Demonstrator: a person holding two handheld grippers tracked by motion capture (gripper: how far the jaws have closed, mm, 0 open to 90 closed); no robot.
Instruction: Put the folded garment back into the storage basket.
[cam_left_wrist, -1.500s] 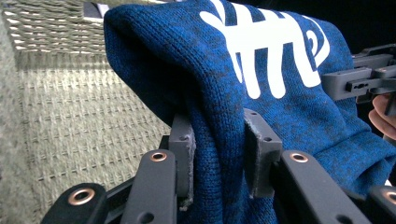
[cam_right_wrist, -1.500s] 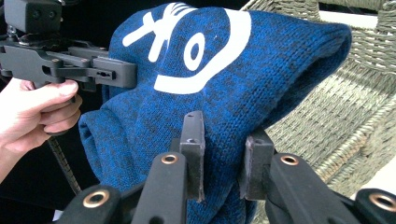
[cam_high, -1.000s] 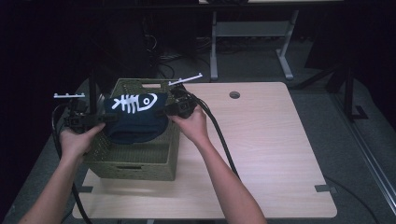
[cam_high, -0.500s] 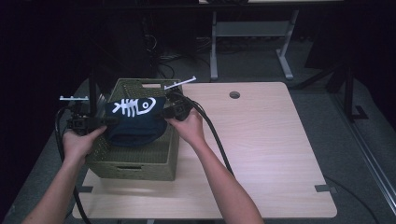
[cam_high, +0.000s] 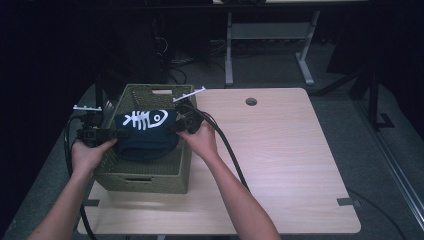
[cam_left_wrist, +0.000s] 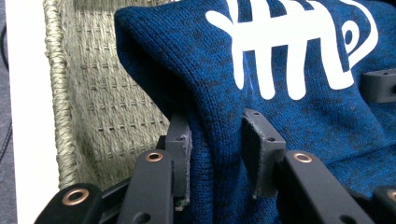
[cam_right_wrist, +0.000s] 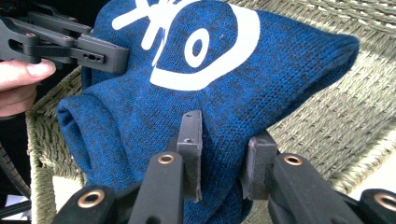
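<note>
A folded blue knit garment (cam_high: 145, 137) with a white fish-skeleton print hangs over the green woven basket (cam_high: 152, 176) at the table's left. My left gripper (cam_high: 114, 134) is shut on the garment's left edge, and a thick fold of knit (cam_left_wrist: 219, 154) sits between its pads. My right gripper (cam_high: 176, 126) is shut on the garment's right edge, pinching a fold (cam_right_wrist: 222, 158) in the right gripper view. The far left gripper (cam_right_wrist: 100, 56) shows across the garment (cam_right_wrist: 205, 79). The basket wall (cam_left_wrist: 93, 93) stands just behind the cloth.
The light wooden table (cam_high: 290, 160) stretches to the right of the basket, with a round cable hole (cam_high: 251, 102) near its far edge. Black cables (cam_high: 227, 150) trail from both grippers. A grey desk frame (cam_high: 270, 35) stands on the dark floor beyond.
Both grippers have lowered the garment from above the basket's rim down into the basket's opening. The hands came slightly toward the near side.
</note>
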